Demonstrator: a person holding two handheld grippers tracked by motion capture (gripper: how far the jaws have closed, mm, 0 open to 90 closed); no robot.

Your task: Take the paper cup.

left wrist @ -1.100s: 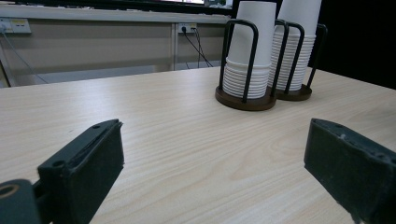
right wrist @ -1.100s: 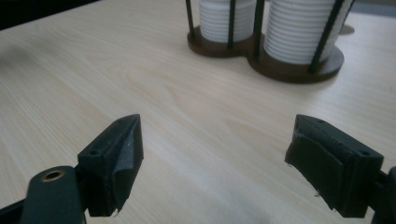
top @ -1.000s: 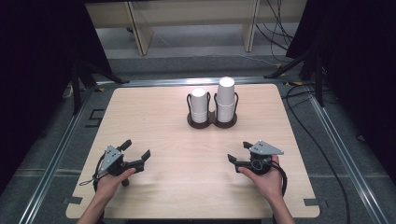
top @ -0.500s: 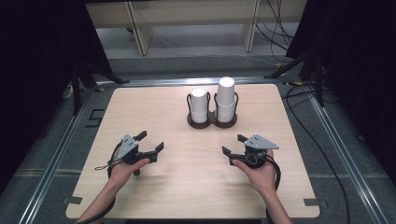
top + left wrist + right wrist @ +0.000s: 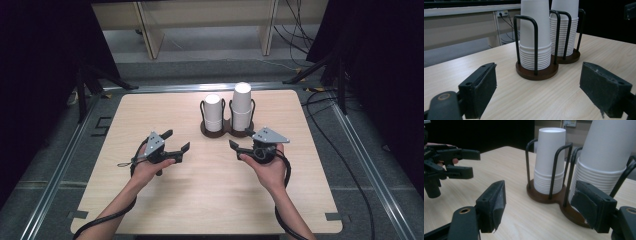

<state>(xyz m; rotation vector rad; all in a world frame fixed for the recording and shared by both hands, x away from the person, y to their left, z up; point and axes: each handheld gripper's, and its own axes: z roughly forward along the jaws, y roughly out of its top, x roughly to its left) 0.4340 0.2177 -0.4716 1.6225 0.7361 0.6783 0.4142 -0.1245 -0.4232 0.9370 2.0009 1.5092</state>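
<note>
Two stacks of white paper cups stand in a dark brown holder [image 5: 226,131] with black wire uprights, at the back middle of the table. The shorter stack [image 5: 213,112] is on the left, the taller stack [image 5: 242,105] on the right. My left gripper [image 5: 176,140] is open with nothing in it, a short way in front-left of the holder. My right gripper [image 5: 241,139] is open too, just in front of the taller stack. In the left gripper view the shorter stack [image 5: 534,37] stands between the jaws, farther off. In the right gripper view both stacks [image 5: 549,160] are close ahead.
The light wooden table [image 5: 210,200] has bare room in front of and beside the hands. A metal frame [image 5: 65,155] runs round it. Cables [image 5: 345,165] lie on the floor at the right, and wooden furniture legs [image 5: 150,30] stand beyond the far edge.
Both hands have moved forward and inward toward the cup holder. Both grippers have stayed open.
</note>
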